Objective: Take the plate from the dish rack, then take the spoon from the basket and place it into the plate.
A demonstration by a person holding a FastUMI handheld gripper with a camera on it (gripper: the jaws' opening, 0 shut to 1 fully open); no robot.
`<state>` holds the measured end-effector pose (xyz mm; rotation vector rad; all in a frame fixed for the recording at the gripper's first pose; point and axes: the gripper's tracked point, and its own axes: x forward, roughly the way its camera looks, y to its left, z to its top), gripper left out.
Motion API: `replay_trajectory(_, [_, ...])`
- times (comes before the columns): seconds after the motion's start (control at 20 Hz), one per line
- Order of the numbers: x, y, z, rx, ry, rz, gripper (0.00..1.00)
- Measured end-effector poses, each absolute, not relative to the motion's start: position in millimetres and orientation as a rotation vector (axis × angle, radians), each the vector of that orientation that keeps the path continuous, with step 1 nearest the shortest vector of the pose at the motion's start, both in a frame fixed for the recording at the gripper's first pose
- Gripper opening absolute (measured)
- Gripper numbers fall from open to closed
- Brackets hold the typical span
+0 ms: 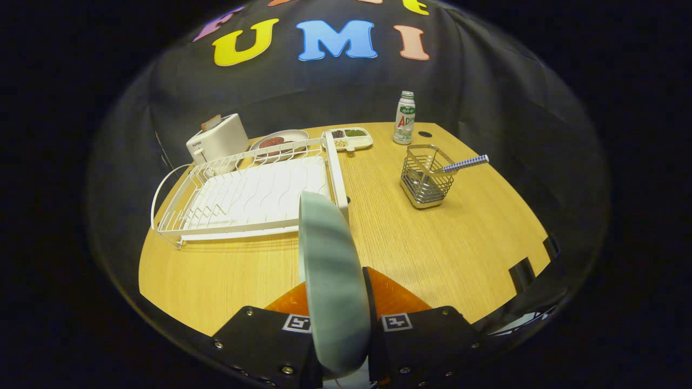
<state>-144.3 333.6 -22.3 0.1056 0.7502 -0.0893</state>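
Black cloth wall at the back, and up front a light wooden table (432,243) with a pretty visible grain, so that's the whole stage. Gripper (338,302) is clamped on a pale grey-green plate (330,281), held on edge so you're looking right along its rim, with one finger pressing on each face of it. The plate is up off the table and out of the white dish rack (248,197), which sits just beyond and to the left of the fingers with nothing left in its slots as far as I can tell. Off to the right of the rack, well apart from it, stands a little wire basket (427,181), and the spoon (465,162) is leaning in it with its blue-and-white patterned handle poking out over the right rim. Behind the basket, near the far edge of the table, there's a small white bottle (404,118) with a green cap, standing upright. Back behind the rack you've got a white toaster (219,139) with a slice of something sticking out the top, a round dish (278,141) with some reddish food on it, and right beside that a divided tray (348,138) with a few different fillings in its compartments, too small to say what.
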Motion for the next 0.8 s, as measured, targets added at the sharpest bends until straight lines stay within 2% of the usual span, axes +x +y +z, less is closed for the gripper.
replay_trajectory(0.45, [-137.5, 366.0, -55.3, 0.421, 0.848, 0.108, 0.30])
replay_trajectory(0.65, [-145.1, 366.2, -78.2, 0.437, 0.911, 0.098, 0.32])
replay_trajectory(0.8, [-151.1, 362.2, -89.5, 0.418, 0.915, 0.077, 0.59])
